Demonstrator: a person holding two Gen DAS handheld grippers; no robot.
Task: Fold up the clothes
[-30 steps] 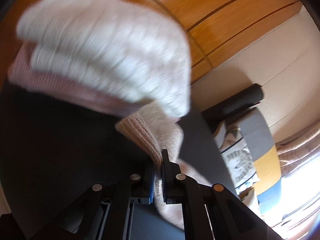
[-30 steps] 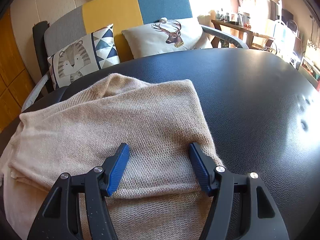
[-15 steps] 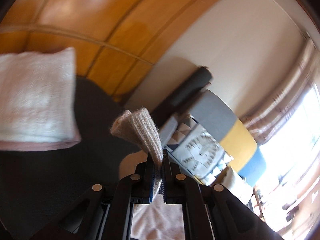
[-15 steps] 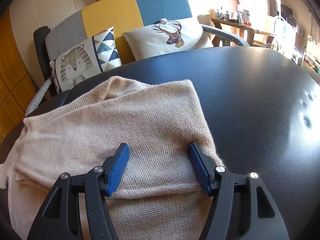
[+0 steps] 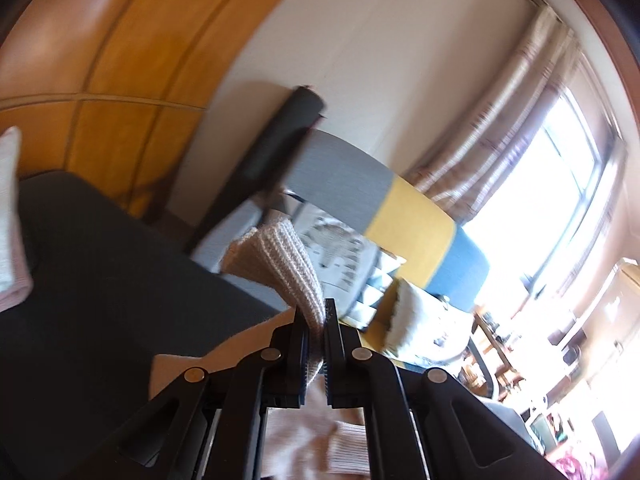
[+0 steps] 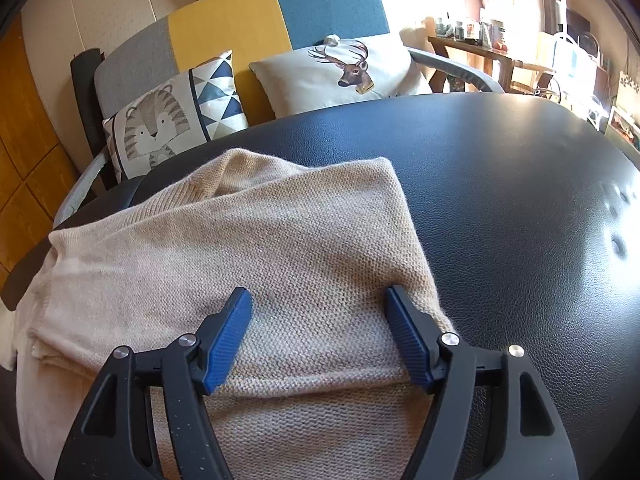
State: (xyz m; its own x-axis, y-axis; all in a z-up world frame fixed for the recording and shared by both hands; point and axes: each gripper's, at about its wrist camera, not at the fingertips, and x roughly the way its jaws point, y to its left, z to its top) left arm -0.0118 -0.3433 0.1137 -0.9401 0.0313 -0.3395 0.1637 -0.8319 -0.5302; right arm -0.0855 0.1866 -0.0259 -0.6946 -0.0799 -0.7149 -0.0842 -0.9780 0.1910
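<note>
Indoors, a beige sweater (image 6: 248, 248) lies at lower left on a black table (image 6: 520, 208), bare to the right; a sofa (image 6: 240, 32) behind. Right gripper (image 6: 320, 332) spread above it; left gripper (image 5: 316, 344) pinches its ribbed edge.

Sweater (image 6: 248, 248): beige knit cloth, matt, fuzzy, ribbed at cuff (image 5: 288, 268). Bench (image 6: 520, 208): black leather-like covering, grained, semi-gloss. Right gripper fingers (image 6: 230, 336): blue ridged pads on matt black plastic. Wall panel (image 5: 100, 80): glossy orange-brown wood.
</note>
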